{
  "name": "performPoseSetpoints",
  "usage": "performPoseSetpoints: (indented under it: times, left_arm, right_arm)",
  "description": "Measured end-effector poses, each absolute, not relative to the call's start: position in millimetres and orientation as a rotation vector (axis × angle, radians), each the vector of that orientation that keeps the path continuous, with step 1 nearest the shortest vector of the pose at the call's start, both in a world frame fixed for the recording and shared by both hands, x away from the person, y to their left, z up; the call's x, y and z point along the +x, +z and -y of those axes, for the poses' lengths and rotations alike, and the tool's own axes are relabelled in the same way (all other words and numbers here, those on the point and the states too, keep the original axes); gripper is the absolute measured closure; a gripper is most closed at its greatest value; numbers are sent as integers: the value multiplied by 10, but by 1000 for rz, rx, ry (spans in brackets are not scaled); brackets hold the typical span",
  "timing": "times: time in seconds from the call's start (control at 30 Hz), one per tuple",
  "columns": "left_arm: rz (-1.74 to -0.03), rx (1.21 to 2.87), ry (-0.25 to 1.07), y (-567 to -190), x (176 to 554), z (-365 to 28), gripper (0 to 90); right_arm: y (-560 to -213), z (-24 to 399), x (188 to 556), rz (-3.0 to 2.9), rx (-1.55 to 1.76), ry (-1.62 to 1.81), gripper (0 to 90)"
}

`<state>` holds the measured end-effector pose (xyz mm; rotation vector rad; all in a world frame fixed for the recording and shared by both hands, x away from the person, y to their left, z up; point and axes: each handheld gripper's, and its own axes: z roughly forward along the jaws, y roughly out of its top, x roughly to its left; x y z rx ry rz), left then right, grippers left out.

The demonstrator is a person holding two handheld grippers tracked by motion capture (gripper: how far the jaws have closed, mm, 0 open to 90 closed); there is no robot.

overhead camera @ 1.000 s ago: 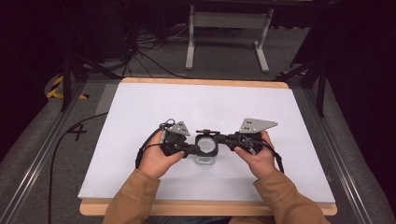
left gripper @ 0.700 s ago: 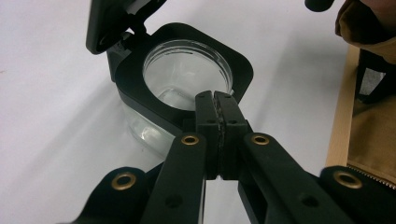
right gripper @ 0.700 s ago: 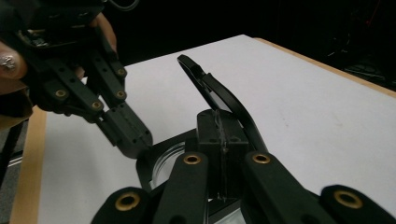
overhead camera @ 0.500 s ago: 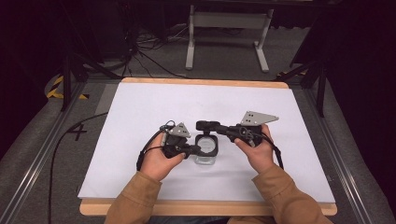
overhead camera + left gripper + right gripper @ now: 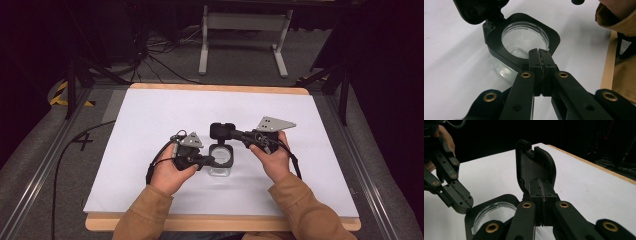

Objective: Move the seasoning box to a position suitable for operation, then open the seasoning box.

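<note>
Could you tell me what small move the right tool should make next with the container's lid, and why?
Probably keep swinging the lid back on its hinge: the right tool is shut on it and it stands upright above the clear container, which the left tool steadies at its black rim.

One jar (lid open), two grippers.

**Container near the table's front middle, a gripper on each side**

The container stands on the table, near its front edge and about midway across. Its hinged lid stands open behind it. The left gripper lies to its left, fingers on its collar. The right gripper lies to the right, at the lid.
</note>
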<state>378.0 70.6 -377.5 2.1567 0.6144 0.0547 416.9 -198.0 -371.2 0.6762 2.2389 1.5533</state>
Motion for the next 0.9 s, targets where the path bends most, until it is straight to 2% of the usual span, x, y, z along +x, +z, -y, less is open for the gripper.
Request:
performPoseSetpoints:
  times: [0.5, 0.67, 0.7, 0.77, 0.9]
  left_arm:
    - [-621, 2163, 30, -3765, 3808, -701, 900]
    - [-610, 2186, 60, -3746, 3792, -677, 898]
    - [-614, 2190, 65, -3734, 3784, -672, 892]
    - [-635, 2160, 67, -3696, 3771, -677, 821]
    - [-640, 2117, 77, -3580, 3739, -752, 784]
  right_arm:
    - [-3781, 1971, 4226, -2251, 688, 1538, 899]
    - [-3753, 2001, 4200, -2243, 702, 1538, 898]
    - [-3742, 2007, 4188, -2248, 702, 1555, 897]
    - [-3701, 2013, 4134, -2247, 694, 1582, 895]
    - [-3598, 2046, 4026, -2242, 651, 1556, 891]
